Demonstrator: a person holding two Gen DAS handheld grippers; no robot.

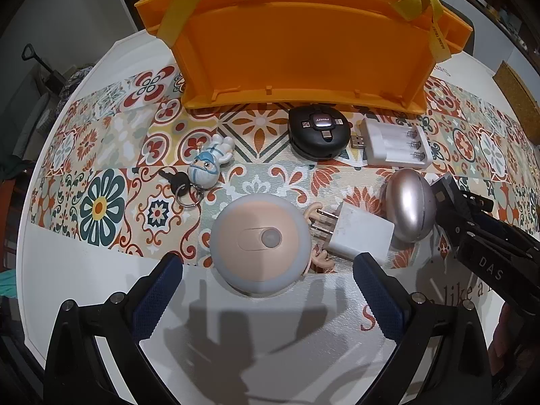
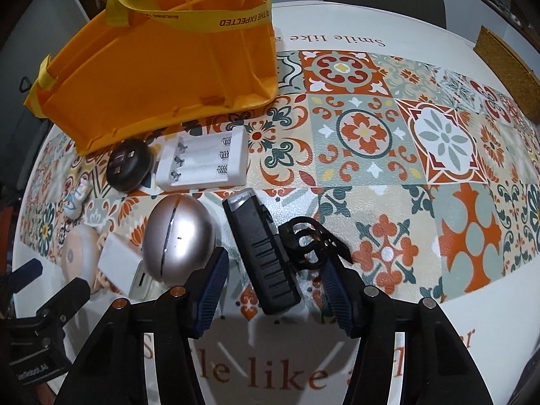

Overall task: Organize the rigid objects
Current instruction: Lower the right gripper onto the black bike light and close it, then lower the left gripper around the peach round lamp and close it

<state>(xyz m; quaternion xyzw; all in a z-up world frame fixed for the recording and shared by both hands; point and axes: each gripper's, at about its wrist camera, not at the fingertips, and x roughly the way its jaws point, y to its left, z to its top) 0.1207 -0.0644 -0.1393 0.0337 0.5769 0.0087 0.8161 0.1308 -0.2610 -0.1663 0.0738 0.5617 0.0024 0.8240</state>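
The right gripper [image 2: 273,283] has its jaws set either side of a black ribbed plastic device with a clip bracket [image 2: 266,253]; a gap shows on each side, so the blue pads are not yet pressing on it, and it lies flat on the desk [image 2: 455,320] at the edge of the patterned tile-print mat [image 2: 388,128]. The left gripper [image 1: 266,290] hangs with its jaws wide apart and empty, just short of a round peach-and-grey silicone night light [image 1: 261,239], which lies beside a white plug adapter [image 1: 357,233] and a pearly egg-shaped case [image 1: 410,207]. Farther out sit a white battery charger [image 2: 202,162], a black round cable hub [image 2: 130,165] and a small figurine keychain [image 1: 209,162], all outside the orange plastic organiser tote with yellow straps [image 2: 168,67]. This looks like the grasp step for the black device: the jaws need to finish closing squarely on its long sides, then lift clear of the egg case and carry toward a tote compartment.
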